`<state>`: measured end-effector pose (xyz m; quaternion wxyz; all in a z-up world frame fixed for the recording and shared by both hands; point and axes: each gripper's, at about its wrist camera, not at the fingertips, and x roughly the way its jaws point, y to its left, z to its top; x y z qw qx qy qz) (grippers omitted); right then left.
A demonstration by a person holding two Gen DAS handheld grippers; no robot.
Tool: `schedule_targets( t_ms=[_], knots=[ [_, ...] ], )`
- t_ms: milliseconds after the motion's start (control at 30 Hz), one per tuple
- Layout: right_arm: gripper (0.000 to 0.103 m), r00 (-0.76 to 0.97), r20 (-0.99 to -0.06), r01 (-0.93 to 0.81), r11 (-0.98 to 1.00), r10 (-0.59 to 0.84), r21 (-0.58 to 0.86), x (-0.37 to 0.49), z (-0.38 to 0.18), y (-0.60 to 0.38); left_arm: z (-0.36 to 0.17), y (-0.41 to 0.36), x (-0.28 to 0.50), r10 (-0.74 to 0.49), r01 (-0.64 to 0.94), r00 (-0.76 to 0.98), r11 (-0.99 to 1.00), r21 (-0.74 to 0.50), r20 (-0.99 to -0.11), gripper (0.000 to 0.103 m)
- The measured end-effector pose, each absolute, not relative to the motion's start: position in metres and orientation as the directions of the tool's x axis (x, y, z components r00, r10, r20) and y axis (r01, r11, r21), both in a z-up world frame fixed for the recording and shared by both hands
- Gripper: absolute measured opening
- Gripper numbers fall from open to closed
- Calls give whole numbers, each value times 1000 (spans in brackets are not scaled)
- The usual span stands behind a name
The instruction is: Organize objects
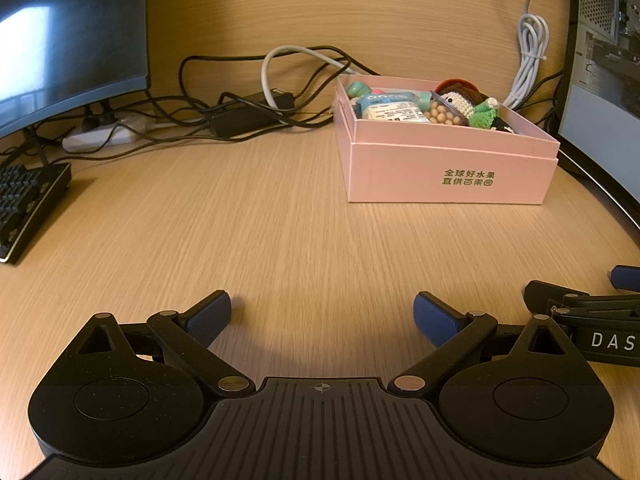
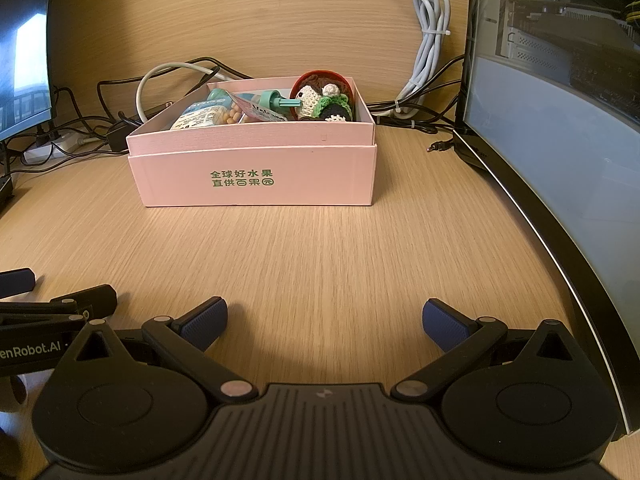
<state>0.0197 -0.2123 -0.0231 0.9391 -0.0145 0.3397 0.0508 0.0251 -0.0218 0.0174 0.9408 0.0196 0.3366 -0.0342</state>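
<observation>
A pink box point(image 1: 448, 172) with green lettering stands on the wooden desk, far right in the left wrist view and ahead of centre in the right wrist view point(image 2: 256, 180). Inside lie a crochet doll in a red pot point(image 2: 320, 98), a pill bottle with beige beads point(image 2: 208, 114), a teal bottle point(image 2: 276, 100) and a packet. My left gripper point(image 1: 322, 316) is open and empty, low over bare desk short of the box. My right gripper point(image 2: 326, 320) is open and empty, also short of the box. Each gripper shows at the other view's edge.
A monitor point(image 1: 68, 32) and a keyboard point(image 1: 24, 204) stand at the left. Black cables, a power strip point(image 1: 100, 134) and an adapter lie behind the box. A coiled white cable point(image 2: 428, 40) hangs on the back wall. A computer case point(image 2: 560, 120) stands at the right.
</observation>
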Motion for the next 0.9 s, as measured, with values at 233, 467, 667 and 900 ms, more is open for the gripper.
schedule_targets(
  t_ms=[233,467,667,900],
  knots=[
    [103,764,-639,-105,994,85,7,19,-23,-212,18,-22,25,-56,82,770,997,11,-635,101],
    [103,764,-639,-105,994,85,7,19,-23,-213,18,-21,26,-64,92,768,996,11,-637,101],
    [103,764,-640,-105,994,86,7,20,-23,-213,18,-21,26,-71,101,767,995,10,-638,100],
    [103,764,-640,-106,994,86,7,20,-23,-212,18,-20,26,-75,105,767,994,8,-638,100]
  ],
)
